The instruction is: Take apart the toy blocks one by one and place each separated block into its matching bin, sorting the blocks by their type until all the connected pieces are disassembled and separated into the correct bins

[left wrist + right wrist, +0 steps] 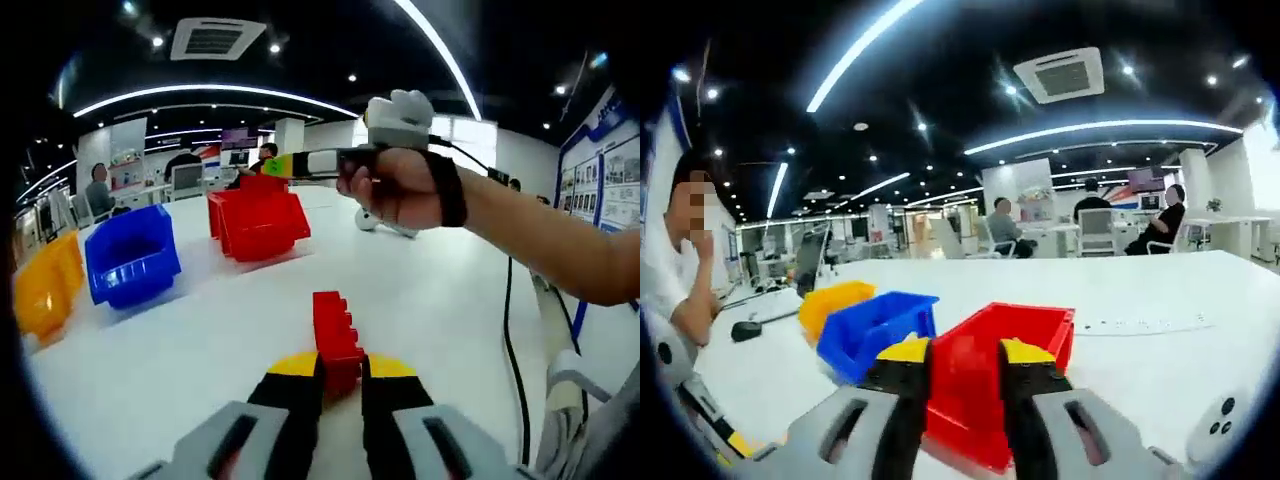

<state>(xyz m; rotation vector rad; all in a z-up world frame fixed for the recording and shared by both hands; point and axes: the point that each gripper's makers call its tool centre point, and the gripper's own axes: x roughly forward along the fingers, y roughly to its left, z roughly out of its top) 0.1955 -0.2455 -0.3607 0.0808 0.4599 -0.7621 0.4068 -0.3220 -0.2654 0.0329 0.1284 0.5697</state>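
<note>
White tabletop (200, 350) in an open office, ceiling lights overhead, people seated far behind.

Left gripper view: a red block stack (335, 340) was seen clamped between the left gripper's (340, 385) jaws, standing upright from the tips over the table. Three bins were lined up beyond it: yellow bin (42, 285) nearest the edge, blue bin (130, 255) next, red bin (258, 222) farthest. The right gripper (300, 165) was seen from the side, held in a hand (395, 190) above the red bin; a small piece, green and yellow at its tip, could not be made out.

Right gripper view: the right gripper (965, 365) was poised over the red bin (1000, 385), the blue bin (875, 335) and yellow bin (835, 300) lying beside it. Its jaws were apart; whether anything sat between them could not be told, the red bin showing through the gap.

Handling, as judged: the blocks looked light, rigid, smooth plastic, likely slippery on flat faces. A hold across the studded sides, close to a seam, should let one block be pried off.
</note>
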